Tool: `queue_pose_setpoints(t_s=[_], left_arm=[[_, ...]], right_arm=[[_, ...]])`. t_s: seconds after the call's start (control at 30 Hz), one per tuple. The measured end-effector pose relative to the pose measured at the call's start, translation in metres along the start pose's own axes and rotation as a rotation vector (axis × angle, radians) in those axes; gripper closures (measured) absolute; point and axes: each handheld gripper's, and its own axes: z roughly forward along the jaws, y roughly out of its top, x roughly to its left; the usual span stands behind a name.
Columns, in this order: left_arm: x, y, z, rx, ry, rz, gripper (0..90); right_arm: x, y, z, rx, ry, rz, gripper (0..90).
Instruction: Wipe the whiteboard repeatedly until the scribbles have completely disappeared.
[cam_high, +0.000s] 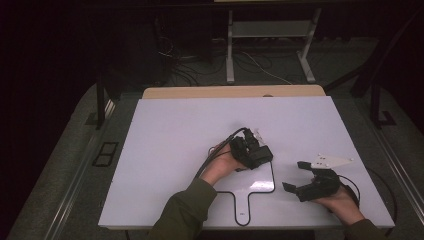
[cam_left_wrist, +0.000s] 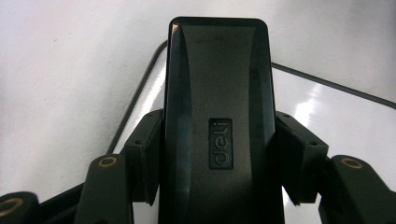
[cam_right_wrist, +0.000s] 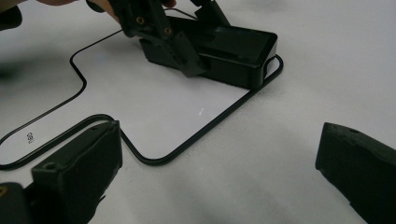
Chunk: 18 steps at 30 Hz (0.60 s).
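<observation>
The left gripper (cam_high: 261, 156) is clamping a black Deli whiteboard eraser (cam_left_wrist: 217, 116), its two jaws pressing against the eraser's long sides. In the left gripper view the eraser is running up between the jaws, its embossed logo facing the camera. The eraser is resting on a small white paddle-shaped whiteboard (cam_high: 260, 186) with a thin black rim, at the board's far corner. In the right gripper view the eraser (cam_right_wrist: 233, 49) is sitting flat against the rim at that corner, with the left gripper (cam_right_wrist: 187, 46) bearing down on it from the person's left hand (cam_high: 222, 167).

The whiteboard is lying on the white tabletop (cam_high: 165, 150), near its near edge and a little right of the middle, its short handle pointing toward the person.

The right gripper (cam_high: 295, 176) is resting low over the tabletop near the near right corner, just beside the whiteboard's right edge. Its jaws are standing wide apart with nothing between them, and the right hand (cam_high: 342, 202) is holding it from behind.
</observation>
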Motion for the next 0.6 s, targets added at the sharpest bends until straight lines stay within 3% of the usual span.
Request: queue_pose_setpoints(t_s=[0.27,0.43,0.6], left_arm=[[0.020,0.001,0.002,0.004,0.039,-0.042,39.8],[0.009,0.002,0.000,0.024,0.029,-0.009,39.8],[-0.007,-0.003,-0.002,0.004,-0.008,-0.012,39.9]], right_arm=[[0.000,0.000,0.000,0.001,-0.001,0.000,0.0],[-0.001,0.000,-0.001,-0.001,-0.003,0.002,0.0],[0.000,0.000,0.000,-0.002,-0.003,-0.004,0.0]])
